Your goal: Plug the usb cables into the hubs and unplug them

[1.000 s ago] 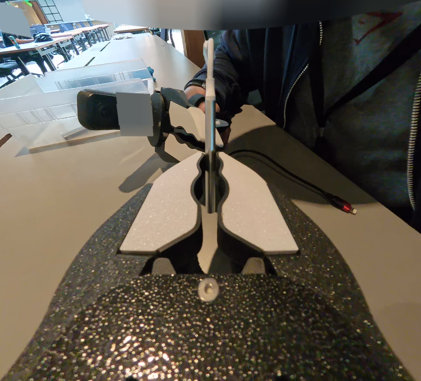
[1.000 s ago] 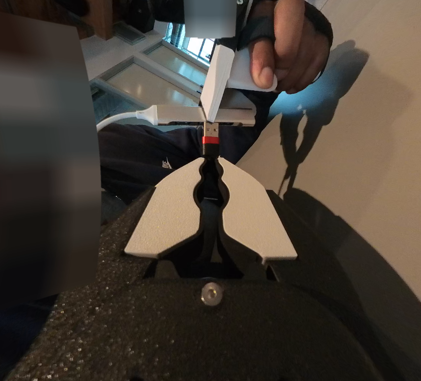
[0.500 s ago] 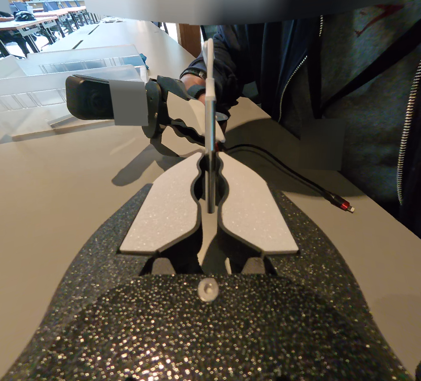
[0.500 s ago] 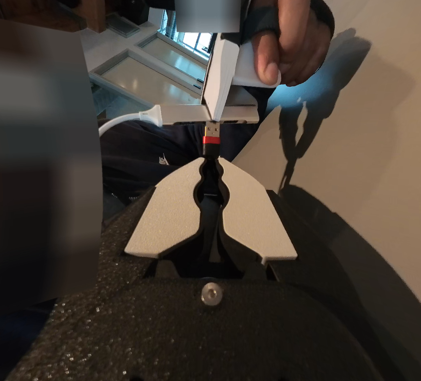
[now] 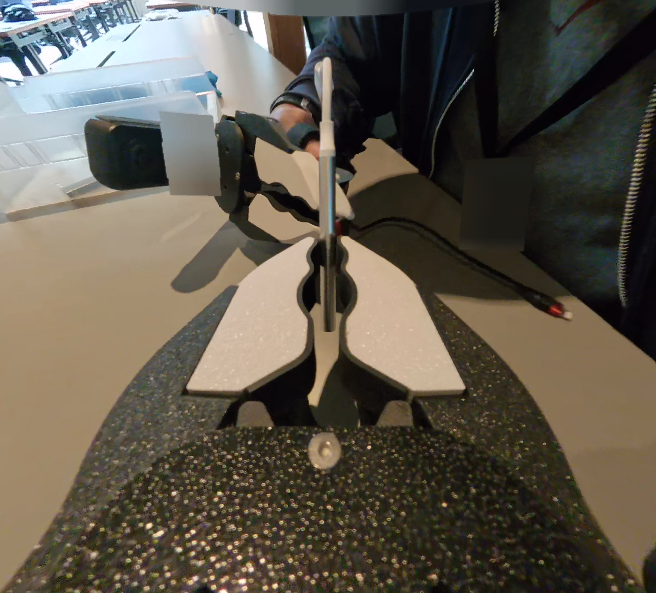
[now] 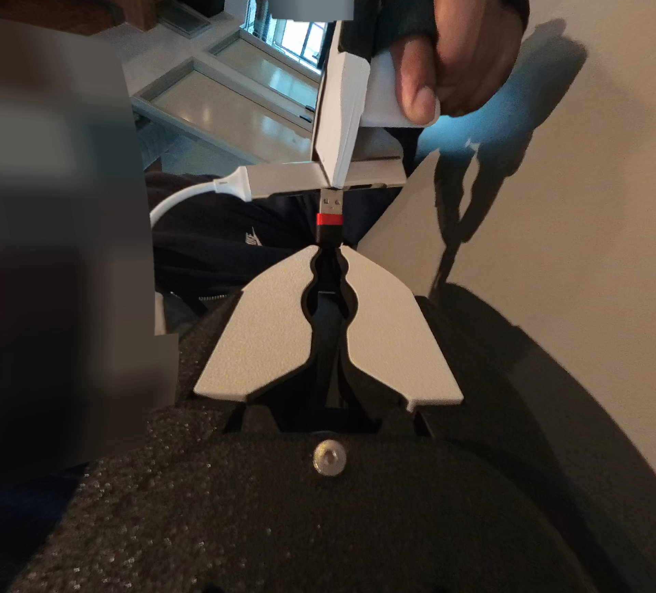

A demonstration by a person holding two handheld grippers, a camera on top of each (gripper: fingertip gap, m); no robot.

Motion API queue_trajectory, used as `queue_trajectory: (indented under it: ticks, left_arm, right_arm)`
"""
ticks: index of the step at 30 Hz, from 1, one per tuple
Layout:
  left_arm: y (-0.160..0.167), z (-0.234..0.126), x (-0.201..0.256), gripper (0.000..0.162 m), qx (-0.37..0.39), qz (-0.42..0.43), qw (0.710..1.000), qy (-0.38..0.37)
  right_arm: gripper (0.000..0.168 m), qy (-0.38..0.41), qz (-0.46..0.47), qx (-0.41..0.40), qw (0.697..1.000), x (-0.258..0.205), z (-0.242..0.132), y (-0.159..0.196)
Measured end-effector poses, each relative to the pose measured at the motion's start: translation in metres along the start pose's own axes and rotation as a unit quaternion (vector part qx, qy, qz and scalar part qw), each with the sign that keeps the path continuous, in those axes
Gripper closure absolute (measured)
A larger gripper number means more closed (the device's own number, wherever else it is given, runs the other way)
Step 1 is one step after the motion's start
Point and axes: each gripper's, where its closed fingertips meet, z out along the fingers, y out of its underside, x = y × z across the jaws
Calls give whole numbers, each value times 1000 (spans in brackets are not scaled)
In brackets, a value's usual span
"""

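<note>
My left gripper [image 5: 328,238] is shut on a slim silver USB hub [image 5: 327,207], held on edge with its white cable [image 5: 323,79] pointing away. My right gripper [image 6: 330,247] is shut on a black USB plug with a red collar [image 6: 330,219]. The plug's metal tip [image 6: 332,201] meets the lower edge of the hub [image 6: 284,180], and most of its shell shows. In the right wrist view the left gripper [image 6: 335,178] clamps the hub from above, with a hand [image 6: 443,43] behind it. In the left wrist view the right gripper [image 5: 337,210] sits just behind the hub.
A beige table [image 5: 106,292] lies below both grippers. The plug's black cable [image 5: 443,246] trails right along the table to a loose red-tipped end [image 5: 552,308]. Clear plastic boxes [image 5: 88,107] stand at the back left. A person's torso [image 5: 532,114] is close behind. Less than 4 cm separates the two grippers' tips.
Both grippers have shifted slightly together. The plug's tip stays at the hub's edge with the same length of metal showing. Both grips are unchanged.
</note>
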Motion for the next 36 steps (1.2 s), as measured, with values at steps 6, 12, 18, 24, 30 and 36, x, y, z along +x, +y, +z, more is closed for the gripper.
queue_trajectory:
  ticks: [6, 12, 18, 24, 30, 36]
  left_arm:
    - [-2, -2, 6, 155, -15, 19, 1000, 3]
    - [-3, 0, 11, 155, -23, 30, 999, 8]
    - [3, -1, 8, 155, -39, 22, 999, 0]
    - [9, 0, 0, 155, -36, -40, 999, -3]
    - [13, 2, -6, 154, -18, -155, 988, 13]
    - [18, 4, -12, 155, -13, -221, 975, 12]
  right_arm:
    - [162, 11, -7, 4, 1000, 2, 0, -1]
    - [162, 28, -26, -8, 999, 3, 3, 4]
    - [162, 68, -60, -8, 996, 9, 3, 3]
    - [162, 126, -108, -13, 986, 20, 0, 1]
    - [162, 147, -110, -18, 983, 27, -5, -1]
    - [162, 172, -110, -24, 979, 34, -8, -1]
